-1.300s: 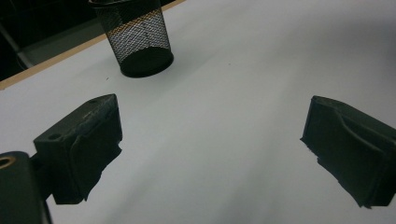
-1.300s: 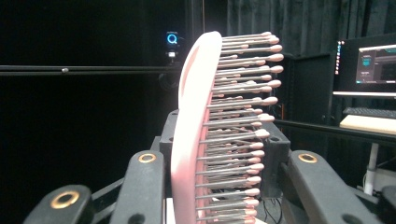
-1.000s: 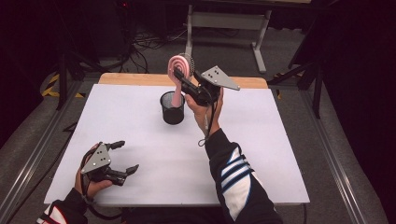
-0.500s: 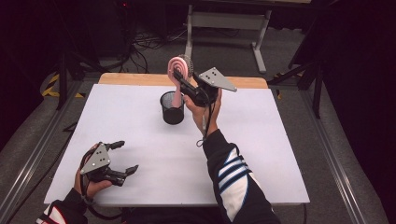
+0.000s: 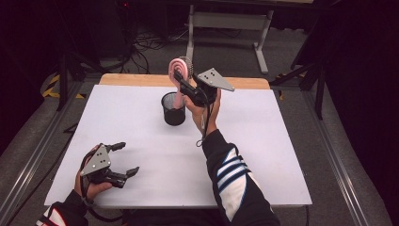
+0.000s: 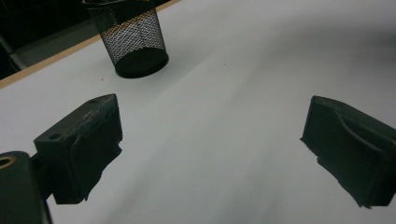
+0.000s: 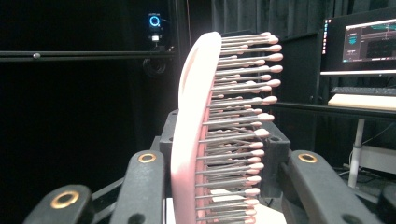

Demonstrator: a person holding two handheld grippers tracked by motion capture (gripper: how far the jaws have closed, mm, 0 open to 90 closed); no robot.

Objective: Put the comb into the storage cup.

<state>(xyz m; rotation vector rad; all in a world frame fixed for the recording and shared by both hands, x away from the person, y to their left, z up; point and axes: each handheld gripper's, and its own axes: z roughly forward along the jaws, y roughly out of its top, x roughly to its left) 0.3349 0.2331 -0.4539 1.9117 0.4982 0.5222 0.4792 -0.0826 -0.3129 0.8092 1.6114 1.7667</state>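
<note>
Hairbrush [image 5: 180, 68], pink, clamped upright in right gripper [image 5: 183, 84] at frame center-top: lower handle-first, straight into mesh cup [image 5: 173, 109]; left gripper [image 5: 123, 159] wide open w/ nothing, lower left.

overhead and left views share cup [image 5: 173, 109]

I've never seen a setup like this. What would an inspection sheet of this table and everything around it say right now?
Surface: white table top, wooden strip along the far edge.
Job's things: pink hairbrush, held upright, handle down at the black mesh cup.
Clutter: nothing seen.
Grippers: right gripper shut on the hairbrush; left gripper open and holding nothing, low over the near left corner.
Cables: a cable hangs from the right gripper; more lie on the floor beyond the table.
Surroundings: dark room, metal stand behind, lit monitor in the right gripper view.
</note>
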